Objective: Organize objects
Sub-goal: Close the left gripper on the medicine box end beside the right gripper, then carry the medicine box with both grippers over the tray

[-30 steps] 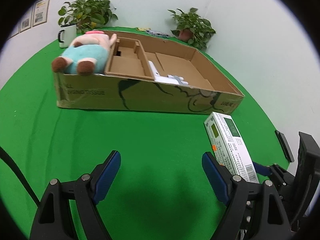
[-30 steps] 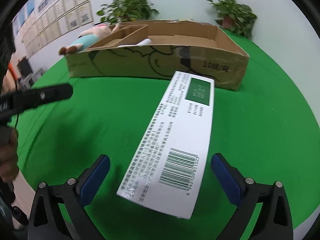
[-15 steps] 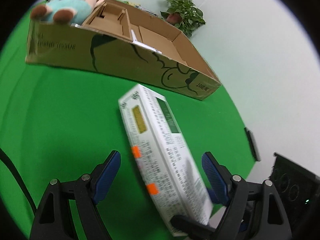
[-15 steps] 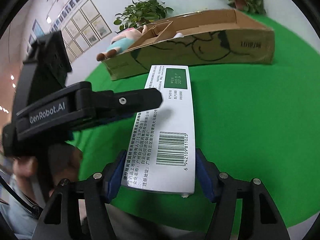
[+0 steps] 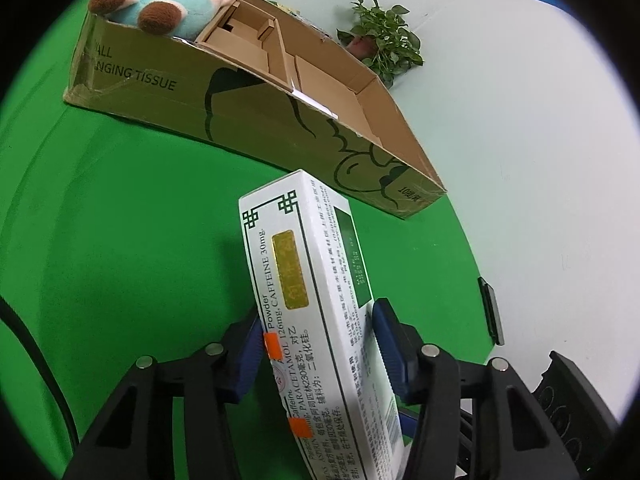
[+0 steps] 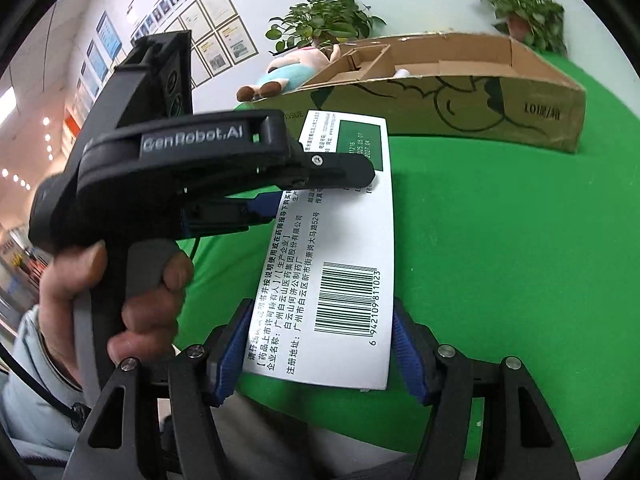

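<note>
both grippers have the same white medicine box (image 5: 316, 308) at once, which reads as a handover in mid-air above the green table (image 5: 120, 220). the right gripper (image 6: 320, 344) is about half open, its blue pads pressed on the long sides of the box at the barcode end. the left gripper (image 5: 316, 348) has just been closing, and its pads now sit against the two faces of the box further along, clamped from a different side. in the right wrist view that gripper comes in from 9 o'clock, with the person's hand (image 6: 120, 292) on its handle. holding from both ends likely lets one hand let go without the box dropping or twisting.

the cardboard tray (image 5: 260, 120) lies at 12 o'clock from the box, well apart from it, with its divided compartments open on top. a plush toy (image 5: 160, 4) fills its far left end at 11 o'clock, and something white lies in a middle compartment, too small to tell. a potted plant (image 5: 384, 36) stands at 1 o'clock behind the tray. nothing stands between the box and the tray's near wall; the wall itself has to be cleared.
</note>
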Motion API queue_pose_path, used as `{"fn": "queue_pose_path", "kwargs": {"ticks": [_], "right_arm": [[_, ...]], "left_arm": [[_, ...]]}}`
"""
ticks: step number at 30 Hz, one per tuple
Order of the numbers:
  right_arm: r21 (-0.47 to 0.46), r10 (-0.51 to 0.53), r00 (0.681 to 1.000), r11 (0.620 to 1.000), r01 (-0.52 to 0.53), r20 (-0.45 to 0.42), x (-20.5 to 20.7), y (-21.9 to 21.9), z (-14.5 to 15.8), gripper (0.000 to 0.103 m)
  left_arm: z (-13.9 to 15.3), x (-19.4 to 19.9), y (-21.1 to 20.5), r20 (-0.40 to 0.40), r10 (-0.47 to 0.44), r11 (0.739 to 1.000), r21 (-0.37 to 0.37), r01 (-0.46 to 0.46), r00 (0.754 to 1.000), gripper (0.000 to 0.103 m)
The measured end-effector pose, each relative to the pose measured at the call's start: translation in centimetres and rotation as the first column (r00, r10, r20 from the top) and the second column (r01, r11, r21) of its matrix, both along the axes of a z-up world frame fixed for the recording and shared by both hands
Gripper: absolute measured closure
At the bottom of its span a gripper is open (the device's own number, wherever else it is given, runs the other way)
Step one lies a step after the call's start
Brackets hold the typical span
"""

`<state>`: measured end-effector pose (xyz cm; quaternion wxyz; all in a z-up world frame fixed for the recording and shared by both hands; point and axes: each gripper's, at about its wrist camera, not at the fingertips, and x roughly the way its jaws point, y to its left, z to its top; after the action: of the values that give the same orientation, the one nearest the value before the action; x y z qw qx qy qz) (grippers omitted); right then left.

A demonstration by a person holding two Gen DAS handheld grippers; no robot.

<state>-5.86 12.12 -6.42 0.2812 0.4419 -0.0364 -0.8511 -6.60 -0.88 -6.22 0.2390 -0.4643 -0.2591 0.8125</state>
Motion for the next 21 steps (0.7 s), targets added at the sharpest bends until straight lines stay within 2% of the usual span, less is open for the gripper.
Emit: {"fn": "queue_pose_path", "kwargs": {"ticks": [6, 12, 16, 17, 21], "right_arm": [[0.089, 0.005, 0.998, 0.996, 0.0, -0.055, 0.8, -0.6, 0.3, 0.042], [0.146, 0.009, 0.998, 0.989, 0.0, -0.06, 1.2, -0.3, 0.4, 0.043], [0.154, 0.015, 0.999, 0.988, -0.008, -0.045, 0.9, -0.4, 0.5, 0.039], [0.156, 0.014, 0.999, 0.988, -0.006, -0.047, 0.7, -0.5, 0.6, 0.036], [0.178, 0.015, 0.995, 0.984, 0.002, -0.094, -0.6, -1.3, 1.9, 0.033]], "left_arm": [[0.6, -0.5, -0.2, 0.011, -0.01, 1.0, 0.026, 0.01, 1.0, 0.052], [0.6, -1.2, -0.7, 0.021, 0.005, 0.999, 0.041, -0.006, 1.0, 0.053], [0.6, -1.3, -0.5, 0.025, 0.004, 0.999, 0.04, -0.005, 1.0, 0.057], [0.6, -1.2, -0.4, 0.027, -0.001, 0.999, 0.036, 0.0, 1.0, 0.059], [0.6, -1.0, 0.4, 0.028, -0.027, 0.999, 0.023, 0.026, 0.999, 0.063]]}}
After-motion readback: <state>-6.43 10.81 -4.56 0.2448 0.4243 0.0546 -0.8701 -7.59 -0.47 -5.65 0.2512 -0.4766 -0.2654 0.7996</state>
